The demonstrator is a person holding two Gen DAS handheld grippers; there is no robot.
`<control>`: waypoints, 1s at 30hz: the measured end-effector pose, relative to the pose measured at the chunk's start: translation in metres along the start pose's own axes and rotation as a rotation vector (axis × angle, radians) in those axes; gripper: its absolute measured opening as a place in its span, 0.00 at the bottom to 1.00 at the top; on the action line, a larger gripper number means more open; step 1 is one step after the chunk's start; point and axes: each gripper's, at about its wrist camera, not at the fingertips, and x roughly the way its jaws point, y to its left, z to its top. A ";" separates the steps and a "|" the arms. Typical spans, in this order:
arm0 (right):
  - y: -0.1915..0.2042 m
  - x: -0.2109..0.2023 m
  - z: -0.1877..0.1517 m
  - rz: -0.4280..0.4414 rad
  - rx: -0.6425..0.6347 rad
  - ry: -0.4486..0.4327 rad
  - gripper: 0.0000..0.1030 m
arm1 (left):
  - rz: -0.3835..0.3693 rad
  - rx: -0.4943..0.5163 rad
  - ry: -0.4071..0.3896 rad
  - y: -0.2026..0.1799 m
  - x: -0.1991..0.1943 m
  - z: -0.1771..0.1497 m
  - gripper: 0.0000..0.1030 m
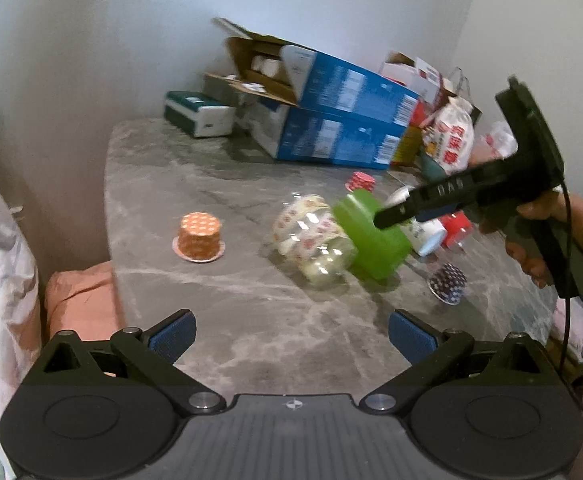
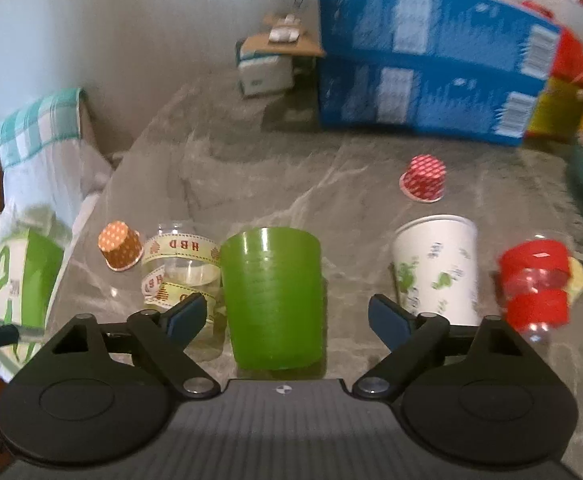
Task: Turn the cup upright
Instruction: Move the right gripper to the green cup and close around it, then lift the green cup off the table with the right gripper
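Observation:
A green plastic cup (image 2: 273, 300) stands upside down on the grey marble table (image 2: 331, 184), its wide mouth on the surface; it also shows in the left wrist view (image 1: 371, 236). My right gripper (image 2: 287, 316) is open, its blue pads either side of the cup without touching it. In the left wrist view the right gripper's fingers (image 1: 403, 210) reach over the cup. My left gripper (image 1: 291, 338) is open and empty, well short of the cups.
A clear glass with HBD ribbon (image 2: 179, 272), a white paper cup (image 2: 439, 268) and a red-banded clear cup (image 2: 535, 284) stand beside the green one. Small orange (image 1: 199, 236), red (image 2: 423, 178) and dark dotted (image 1: 447, 282) cups are scattered. Blue cartons (image 2: 423, 68) line the back.

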 end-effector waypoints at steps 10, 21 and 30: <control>-0.003 0.039 0.007 0.026 -0.066 0.168 0.68 | 0.017 -0.035 0.024 0.017 0.002 -0.006 1.00; 0.016 -0.040 -0.028 -0.013 0.004 0.040 0.63 | 0.002 -0.044 -0.032 0.017 -0.016 -0.018 1.00; 0.054 -0.104 -0.128 0.002 0.215 -0.034 0.63 | -0.095 -0.065 0.006 0.013 -0.024 -0.035 1.00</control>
